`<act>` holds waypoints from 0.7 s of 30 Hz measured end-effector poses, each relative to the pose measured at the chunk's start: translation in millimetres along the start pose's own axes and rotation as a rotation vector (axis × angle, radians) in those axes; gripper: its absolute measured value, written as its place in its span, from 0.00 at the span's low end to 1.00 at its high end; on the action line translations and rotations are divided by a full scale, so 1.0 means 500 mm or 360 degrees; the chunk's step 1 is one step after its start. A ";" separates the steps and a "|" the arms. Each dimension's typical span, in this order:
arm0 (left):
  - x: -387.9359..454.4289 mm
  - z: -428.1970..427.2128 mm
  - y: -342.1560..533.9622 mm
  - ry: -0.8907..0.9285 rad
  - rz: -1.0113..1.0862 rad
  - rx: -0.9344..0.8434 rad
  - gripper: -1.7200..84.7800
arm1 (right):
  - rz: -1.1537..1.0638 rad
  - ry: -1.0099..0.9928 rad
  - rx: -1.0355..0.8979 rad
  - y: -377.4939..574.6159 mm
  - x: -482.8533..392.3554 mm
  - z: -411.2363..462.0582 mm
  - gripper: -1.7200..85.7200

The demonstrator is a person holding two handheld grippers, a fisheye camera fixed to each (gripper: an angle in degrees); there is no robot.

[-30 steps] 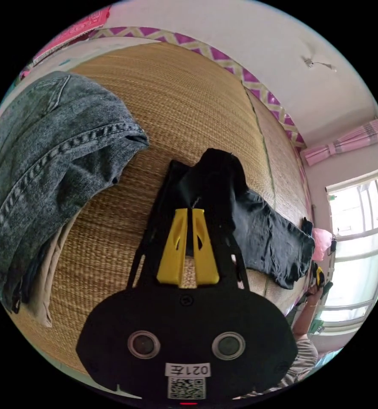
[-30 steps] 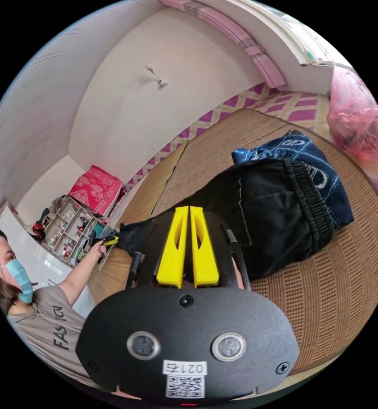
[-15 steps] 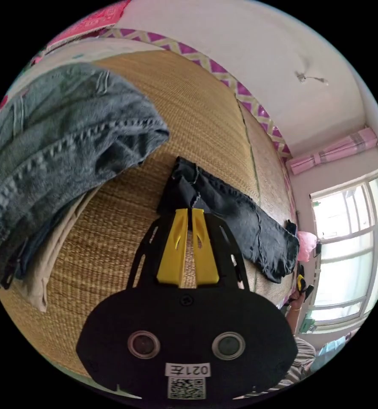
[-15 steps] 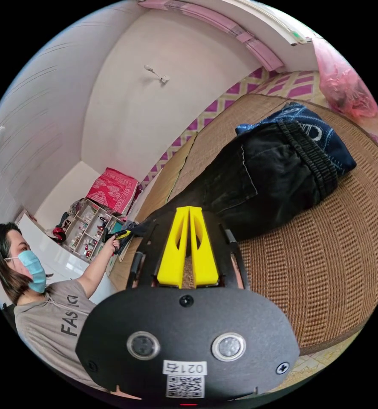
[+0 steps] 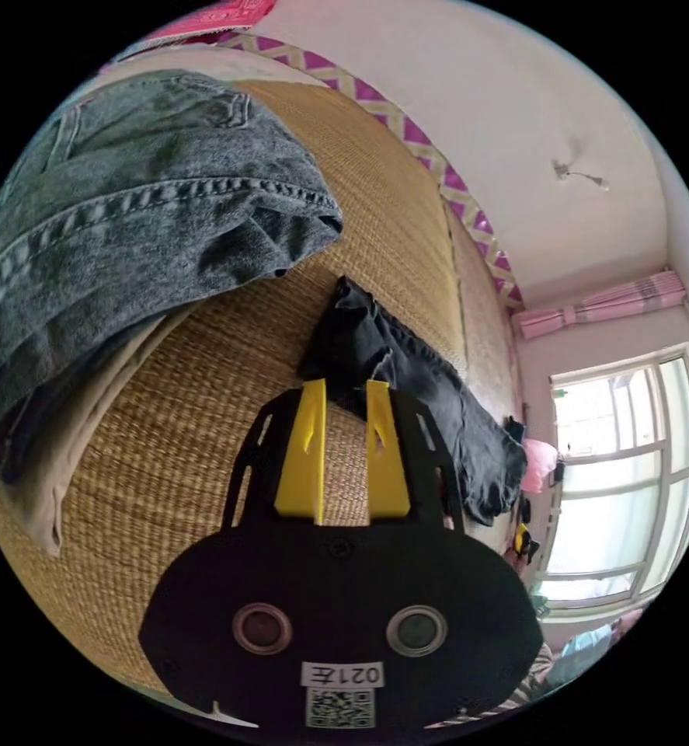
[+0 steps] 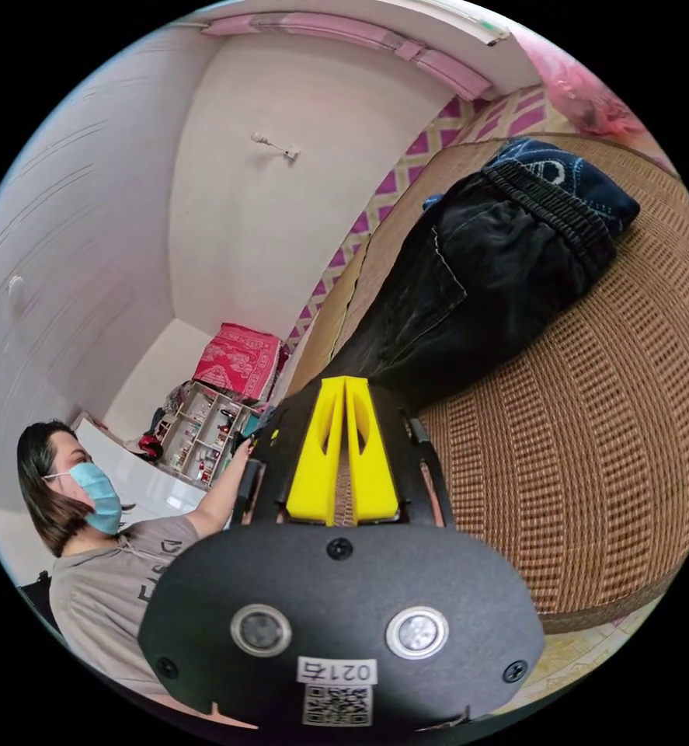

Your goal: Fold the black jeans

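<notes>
The black jeans lie stretched out long on the woven mat, running in the left gripper view from a crumpled end just above the yellow jaws toward the window at the right edge. The left claw stands spread, with a clear gap between its jaws and the mat showing through; its tips sit at the near end of the jeans without pinching the cloth. That reads as an end let go and laid flat on the mat.

In the right gripper view the same jeans fill the upper middle of the frame, ribbed waistband toward the upper right, resting against a dark blue patterned garment. The right claw has its jaws pressed together at the lower edge of the jeans; whether any fabric is caught between the tips I cannot tell.

A folded grey denim garment sits in the upper left of the left gripper view, probably set aside to leave room for folding. A person appears at the lower left of the right gripper view, one arm reaching out.
</notes>
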State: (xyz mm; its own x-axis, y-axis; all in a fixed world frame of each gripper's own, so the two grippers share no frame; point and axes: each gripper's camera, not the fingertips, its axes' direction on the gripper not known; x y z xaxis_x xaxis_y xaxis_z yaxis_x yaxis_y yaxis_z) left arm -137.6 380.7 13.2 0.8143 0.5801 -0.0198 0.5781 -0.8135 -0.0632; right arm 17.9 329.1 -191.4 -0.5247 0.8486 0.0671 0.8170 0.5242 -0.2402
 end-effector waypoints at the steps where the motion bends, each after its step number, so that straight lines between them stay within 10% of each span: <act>1: -0.015 0.004 -0.006 0.0086 -0.0033 0.0005 0.15 | 0.0013 -0.0024 -0.0002 0.009 0.001 0.001 0.01; 21: 0.000 -0.178 -0.102 0.0368 0.0122 0.0303 0.01 | 0.0134 -0.0111 0.0039 0.098 0.012 -0.061 0.01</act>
State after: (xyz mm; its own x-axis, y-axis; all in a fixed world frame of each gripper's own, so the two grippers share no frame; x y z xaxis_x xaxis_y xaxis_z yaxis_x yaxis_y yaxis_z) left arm -162.3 418.4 105.2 0.8581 0.4753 0.1945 0.5122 -0.8196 -0.2568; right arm 62.1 361.8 -173.4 -0.4705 0.8822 -0.0217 0.8533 0.4485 -0.2659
